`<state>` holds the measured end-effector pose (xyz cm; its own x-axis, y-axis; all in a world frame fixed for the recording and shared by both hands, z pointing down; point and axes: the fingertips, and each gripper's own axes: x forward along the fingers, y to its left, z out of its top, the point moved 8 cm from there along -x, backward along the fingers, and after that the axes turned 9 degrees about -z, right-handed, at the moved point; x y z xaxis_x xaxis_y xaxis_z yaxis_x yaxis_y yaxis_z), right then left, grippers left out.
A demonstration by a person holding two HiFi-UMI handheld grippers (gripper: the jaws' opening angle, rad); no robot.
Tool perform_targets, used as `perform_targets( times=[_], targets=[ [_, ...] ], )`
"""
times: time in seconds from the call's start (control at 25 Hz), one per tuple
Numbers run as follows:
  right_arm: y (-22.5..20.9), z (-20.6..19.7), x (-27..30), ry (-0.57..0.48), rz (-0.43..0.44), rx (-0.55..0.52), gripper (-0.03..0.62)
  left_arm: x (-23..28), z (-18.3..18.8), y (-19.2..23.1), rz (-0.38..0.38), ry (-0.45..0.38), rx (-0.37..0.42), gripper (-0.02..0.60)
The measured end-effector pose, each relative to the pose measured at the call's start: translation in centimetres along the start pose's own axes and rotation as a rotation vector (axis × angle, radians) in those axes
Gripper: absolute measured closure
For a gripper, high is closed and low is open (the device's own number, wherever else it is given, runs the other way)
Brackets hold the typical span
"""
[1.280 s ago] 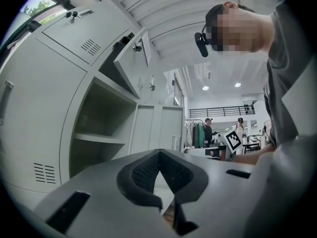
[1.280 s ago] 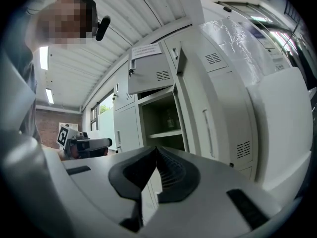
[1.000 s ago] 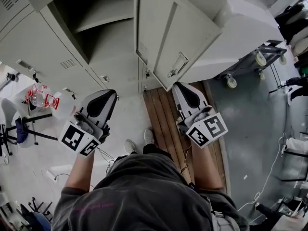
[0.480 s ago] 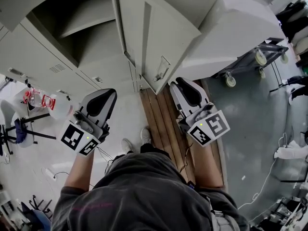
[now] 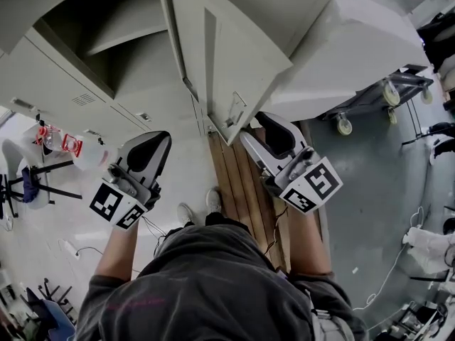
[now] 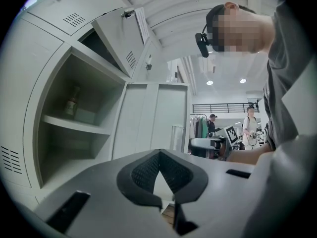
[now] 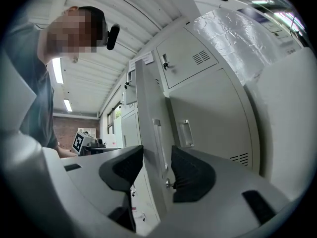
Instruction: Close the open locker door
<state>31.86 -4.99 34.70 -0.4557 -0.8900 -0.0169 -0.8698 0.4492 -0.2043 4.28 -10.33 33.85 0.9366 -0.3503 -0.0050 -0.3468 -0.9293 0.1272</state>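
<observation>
Locker door (image 5: 229,55) stood swung out from the open compartment (image 5: 117,30), its free edge (image 7: 154,148) running down between the right tool's jaws. Right tool (image 5: 259,135) was held up at the door's lower corner with the forearm reaching forward and the marker cube toward the person. Its jaws were apart, one pad (image 7: 126,165) on each side of the door edge (contact with the metal not clear). Left tool (image 5: 148,155) hung lower and left, in front of the closed lower lockers, pointing up. Its jaws (image 6: 159,157) met at the tips and held nothing. Half a second earlier the right tool sat just right of the door corner and clear of it. It had since moved up and left onto the edge. The left tool had barely shifted. A bottle (image 6: 73,102) stood on the compartment shelf. Wooden boards (image 5: 238,183) lay below the door.
</observation>
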Motion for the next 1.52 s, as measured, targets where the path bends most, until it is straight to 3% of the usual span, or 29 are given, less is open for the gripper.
perform_targets(
  times=[0.16,0.68,1.52],
  targets=[
    [-0.3,-0.1,0.4,0.01,0.064,0.008,0.384,0.3,-0.2,0.2,0.018,0.003,0.001,0.566],
    [1.0,-0.7,2.2,0.028,0.211,0.036,0.385,-1.2,-0.6,0.6,0.074,0.01,-0.006,0.566],
    [8.4,-2.3,6.5,0.041,0.301,0.027,0.417,-9.4,0.3,2.0,0.138,0.008,0.007,0.566]
  ],
)
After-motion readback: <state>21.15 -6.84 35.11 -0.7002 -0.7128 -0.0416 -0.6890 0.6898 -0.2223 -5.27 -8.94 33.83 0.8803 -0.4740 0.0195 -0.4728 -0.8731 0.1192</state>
